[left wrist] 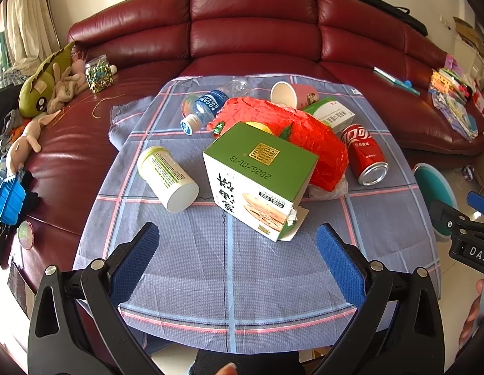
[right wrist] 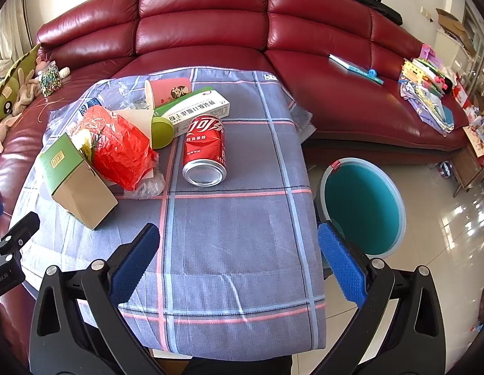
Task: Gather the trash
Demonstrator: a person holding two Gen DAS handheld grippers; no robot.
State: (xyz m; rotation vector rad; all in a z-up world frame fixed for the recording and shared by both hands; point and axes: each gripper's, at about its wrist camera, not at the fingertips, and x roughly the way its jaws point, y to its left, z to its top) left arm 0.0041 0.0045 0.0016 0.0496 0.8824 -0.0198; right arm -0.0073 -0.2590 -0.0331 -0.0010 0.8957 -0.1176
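Above the checked grey cloth-covered table (left wrist: 210, 265), the left gripper (left wrist: 238, 247) and right gripper (right wrist: 238, 247) gape wide, empty, near a dented red soda can (right wrist: 206, 150).

There is one red cola can (right wrist: 205, 150), one clear water bottle (left wrist: 202, 109), one white jar (left wrist: 167, 178), one paper cup (left wrist: 285, 94), two boxes, a green cracker box (left wrist: 260, 178) and a white medicine box (right wrist: 195, 109), one red crinkly bag (left wrist: 304, 131), and one teal bin (right wrist: 363, 206).
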